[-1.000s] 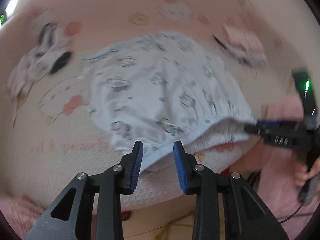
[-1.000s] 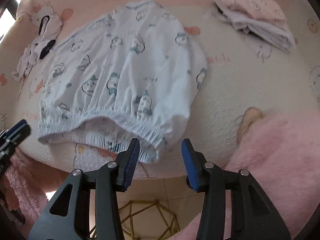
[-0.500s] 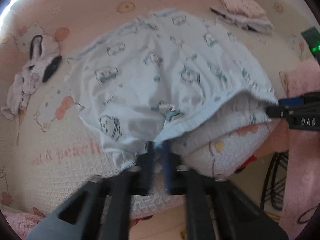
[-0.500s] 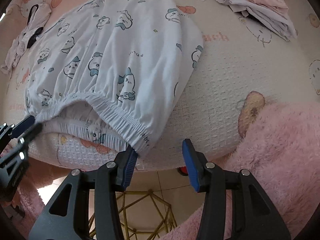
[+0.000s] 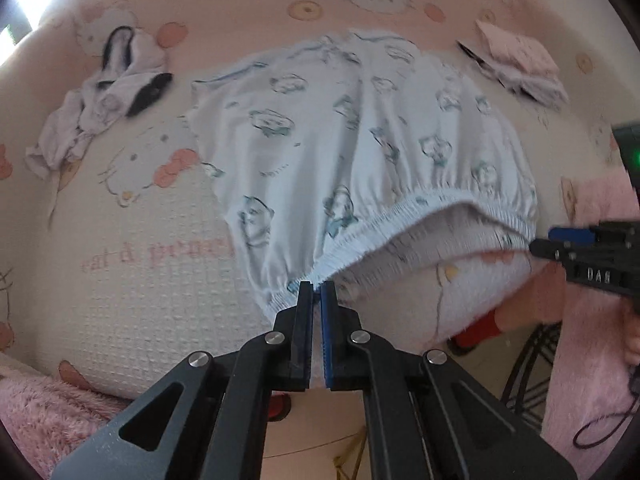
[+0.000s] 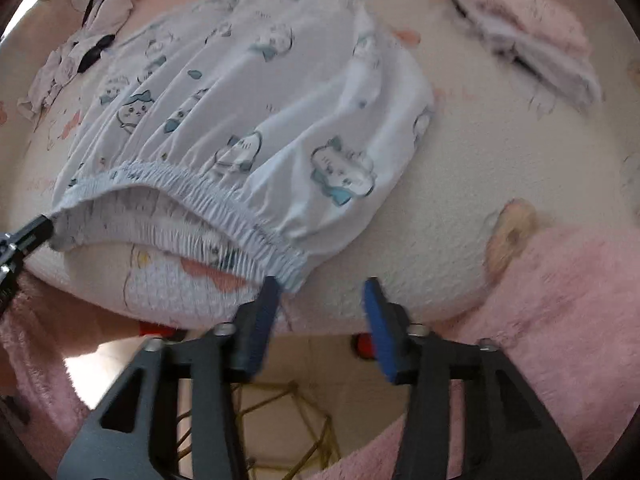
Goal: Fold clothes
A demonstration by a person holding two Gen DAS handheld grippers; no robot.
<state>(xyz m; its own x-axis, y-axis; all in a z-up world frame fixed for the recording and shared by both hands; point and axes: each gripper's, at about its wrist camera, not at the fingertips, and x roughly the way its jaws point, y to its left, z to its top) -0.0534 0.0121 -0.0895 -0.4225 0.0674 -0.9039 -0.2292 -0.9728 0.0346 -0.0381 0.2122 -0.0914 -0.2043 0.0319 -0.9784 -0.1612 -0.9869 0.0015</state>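
White trousers (image 5: pixel 360 152) with a blue cartoon print and an elastic waistband lie spread on the pink cartoon-print cover (image 5: pixel 160 272), waistband toward me. My left gripper (image 5: pixel 318 285) is shut on the waistband's left end and holds it a little off the cover, so the waist gapes. It also shows at the left edge of the right wrist view, the left gripper (image 6: pixel 30 236) pinching that end. My right gripper (image 6: pixel 320 300) is open at the waistband's right corner (image 6: pixel 294 274), which sits just by its left finger (image 6: pixel 266 304). From the left wrist view the right gripper (image 5: pixel 560 248) touches the waistband's far end.
Folded pink clothes (image 5: pixel 520 64) (image 6: pixel 532 40) are stacked at the back right. A crumpled white and black garment (image 5: pixel 100 96) (image 6: pixel 80 40) lies at the back left. Pink fluffy fabric (image 6: pixel 560 320) borders the cover's near edge. Below the edge are floor and a gold wire frame (image 6: pixel 288 440).
My left gripper went from open to shut on the waistband and raised it. My right gripper moved in to the waistband's right corner and stayed open.
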